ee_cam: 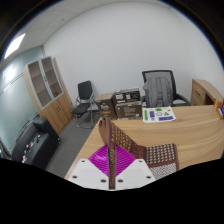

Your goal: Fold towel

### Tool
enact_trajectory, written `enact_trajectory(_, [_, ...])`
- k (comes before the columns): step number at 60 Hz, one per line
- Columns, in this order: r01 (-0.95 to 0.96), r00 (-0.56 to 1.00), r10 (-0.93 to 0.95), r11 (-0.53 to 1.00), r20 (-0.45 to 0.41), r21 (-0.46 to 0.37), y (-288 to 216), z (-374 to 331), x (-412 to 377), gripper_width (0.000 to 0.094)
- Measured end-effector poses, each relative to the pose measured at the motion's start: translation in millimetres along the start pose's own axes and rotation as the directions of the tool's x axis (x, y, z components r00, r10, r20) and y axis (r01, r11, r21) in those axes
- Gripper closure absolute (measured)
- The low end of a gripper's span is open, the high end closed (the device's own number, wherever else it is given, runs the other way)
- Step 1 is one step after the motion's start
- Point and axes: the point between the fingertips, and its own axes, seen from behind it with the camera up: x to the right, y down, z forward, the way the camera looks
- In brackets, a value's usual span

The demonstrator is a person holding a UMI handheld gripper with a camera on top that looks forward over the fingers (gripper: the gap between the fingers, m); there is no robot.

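Note:
A brown checked towel [122, 138] is pinched between my gripper's [108, 168] magenta pads [98, 160]. A strip of it rises from between the fingertips. More of it spreads to the right over the wooden table [190, 130], where a patterned part [161, 155] lies beside the right finger. The fingers are closed together on the towel's edge, and the gripper is held above the table's near end. The part of the towel inside the pads is hidden.
A green and white booklet [158, 115] lies on the table further back. Beyond the table are a black office chair [160, 88], a second chair [86, 100], a low desk [125, 100], a tall cabinet [50, 90] and a black sofa [33, 140] at the left.

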Motion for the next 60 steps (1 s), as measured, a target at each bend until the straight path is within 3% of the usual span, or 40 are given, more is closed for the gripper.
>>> enact_trajectory(6, [-0.034, 0.999, 0.033, 0.999, -0.036, -0.008, 0.9, -3.5, 52.1, 0.0887])
enact_trajectory(21, [-0.048, 0.993, 0.034, 0.992, -0.117, -0.113, 60.8, 18.4, 154.8, 0.0885])
enact_trajectory(29, [-0.042, 0.99, 0.024, 0.991, -0.14, -0.128, 77.9, 21.1, 182.9, 0.0834])
enact_trajectory(38, [0.0, 0.979, -0.027, 0.991, -0.203, -0.136, 83.2, 13.0, 216.2, 0.0516])
enact_trajectory(47, [0.047, 0.963, -0.082, 0.989, -0.259, -0.14, 76.8, -9.2, 240.8, 0.008])
enact_trajectory(60, [0.098, 0.948, -0.132, 0.987, -0.291, -0.129, 56.6, -67.1, 231.4, 0.0078])
